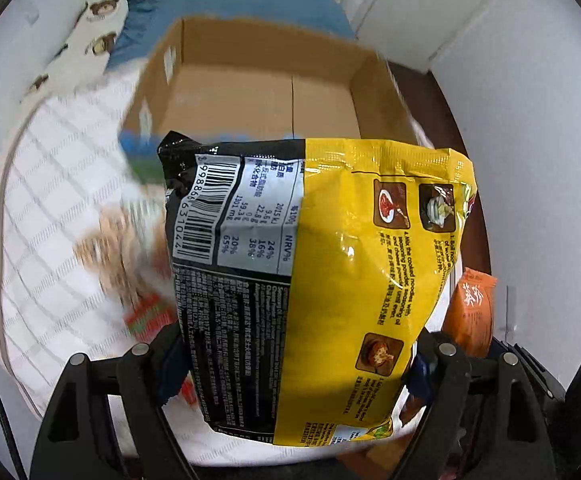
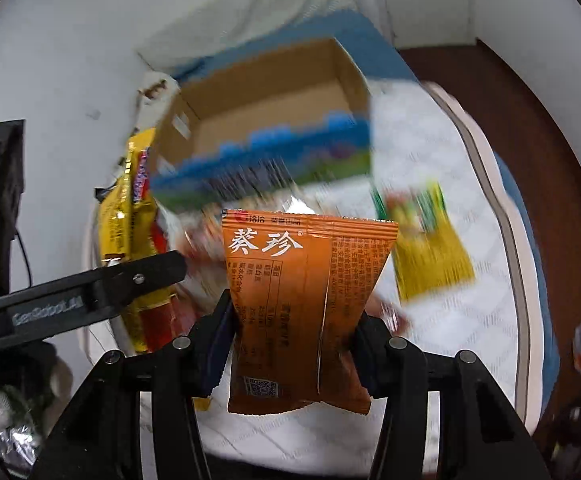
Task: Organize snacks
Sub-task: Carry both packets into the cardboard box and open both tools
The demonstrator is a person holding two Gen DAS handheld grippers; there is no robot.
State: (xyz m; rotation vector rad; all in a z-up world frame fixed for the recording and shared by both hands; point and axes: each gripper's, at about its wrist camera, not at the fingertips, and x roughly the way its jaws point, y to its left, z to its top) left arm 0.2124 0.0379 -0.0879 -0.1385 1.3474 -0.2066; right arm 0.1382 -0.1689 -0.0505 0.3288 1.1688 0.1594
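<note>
the left gripper fingers pinch the yellow noodle pack and the right gripper clamps the orange snack packet, both above the bed, short of the cardboard box (empty inside). slick film could slip, or the packs collide at the rim.

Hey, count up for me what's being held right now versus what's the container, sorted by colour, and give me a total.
Yellow and black noodle packet, held in the left gripper: 1
Orange snack packet, held in the right gripper: 1
Brown cardboard box, open, nothing visible inside: 1
Total: 3
Other packets on the white quilt are too blurred to count.
</note>
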